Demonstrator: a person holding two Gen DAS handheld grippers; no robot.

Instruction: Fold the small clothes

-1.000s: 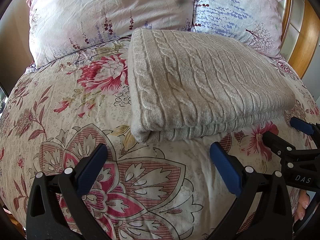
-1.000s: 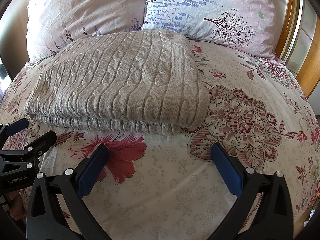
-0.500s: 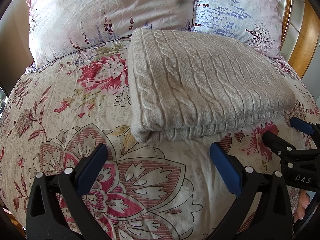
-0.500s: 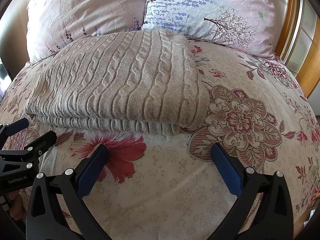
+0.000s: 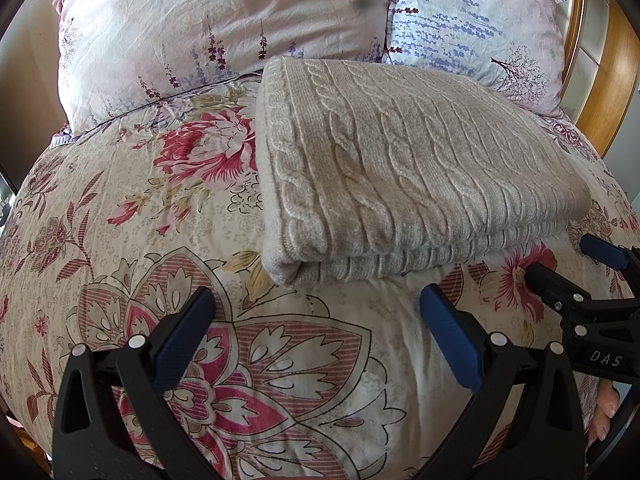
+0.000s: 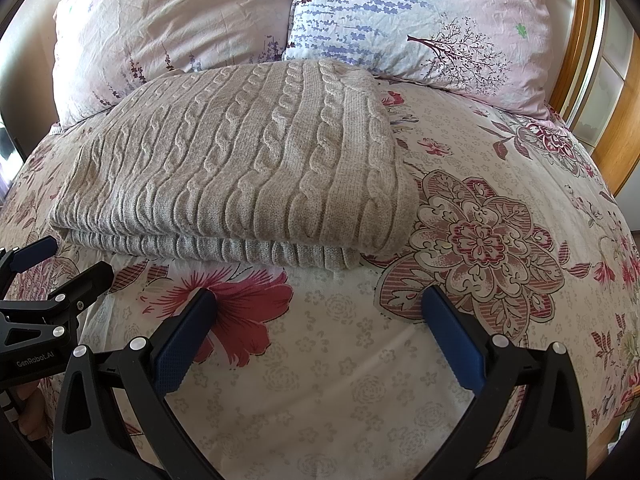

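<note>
A beige cable-knit sweater [image 5: 408,168] lies folded into a thick, flat rectangle on the bed [image 5: 132,240], its far edge near two pale floral pillows [image 5: 224,24] at the head. Raised braided cables run along its top face, and the near side shows stacked ribbed layers with a rounded fold at the left near corner. From the left, the flowered bedcover [image 6: 500,248] lies bare beside the sweater, wide enough to reach its left edge. The left gripper [image 5: 316,332] hovers just in front of the near-left corner, blue-padded fingers [image 5: 182,340] spread wide apart, holding nothing and not touching the knit. Next to it the right gripper [image 6: 320,328] sits before the near-right part of the fold, its jaws equally wide and empty, short of the ribbed edge. To the right of the sweater a broad stretch of bedcover runs out to the wooden headboard frame [image 6: 616,128] at the far right.
</note>
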